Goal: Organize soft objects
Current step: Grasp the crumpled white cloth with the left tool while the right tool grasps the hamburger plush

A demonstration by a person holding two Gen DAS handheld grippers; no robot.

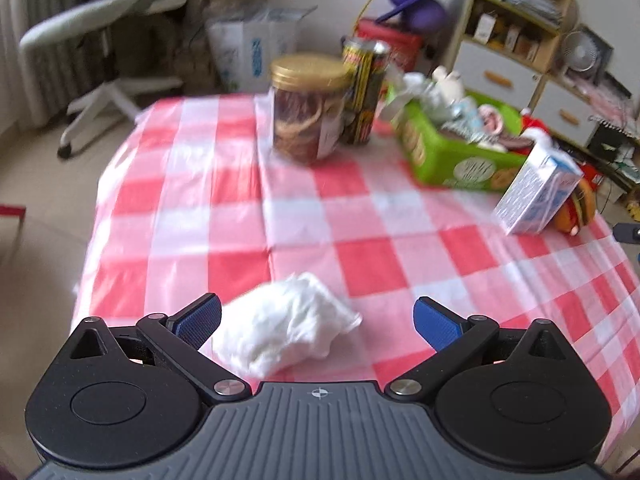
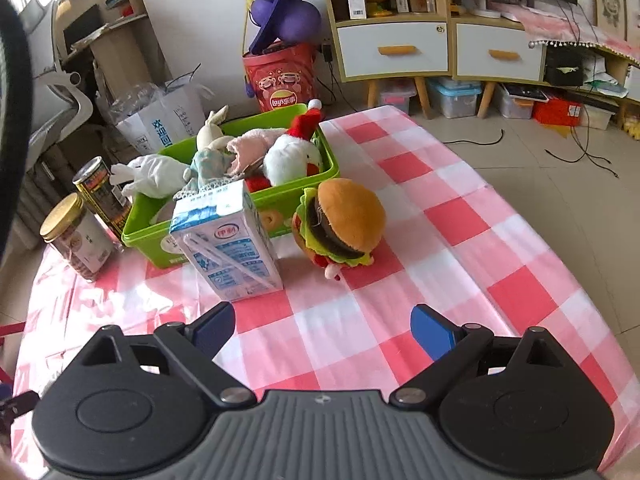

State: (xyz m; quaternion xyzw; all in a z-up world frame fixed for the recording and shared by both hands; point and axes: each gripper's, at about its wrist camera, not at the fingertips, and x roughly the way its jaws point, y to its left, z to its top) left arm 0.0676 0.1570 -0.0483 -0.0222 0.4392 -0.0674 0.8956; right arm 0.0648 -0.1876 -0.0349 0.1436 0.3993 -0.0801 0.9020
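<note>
A soft white bundle (image 1: pixel 288 320) lies on the checked tablecloth, close in front of my left gripper (image 1: pixel 318 322). That gripper stands open; the bundle sits between its blue pads, nearer the left one, and no pad presses on it. My right gripper (image 2: pixel 324 330) is open over bare cloth, with nothing between its fingers. Beyond it lies a plush hamburger (image 2: pixel 340 224) beside the green basket (image 2: pixel 292 192). The basket holds several soft toys, among them a white plush with a red hat (image 2: pixel 296 152). The basket (image 1: pixel 452 160) also shows in the left wrist view.
A milk carton (image 2: pixel 228 240) stands in front of the basket. A gold-lidded jar (image 1: pixel 308 108) and a black-and-yellow can (image 1: pixel 364 92) stand at the table's far side. An office chair (image 1: pixel 100 20) is past the table's left edge; shelves and bins line the wall.
</note>
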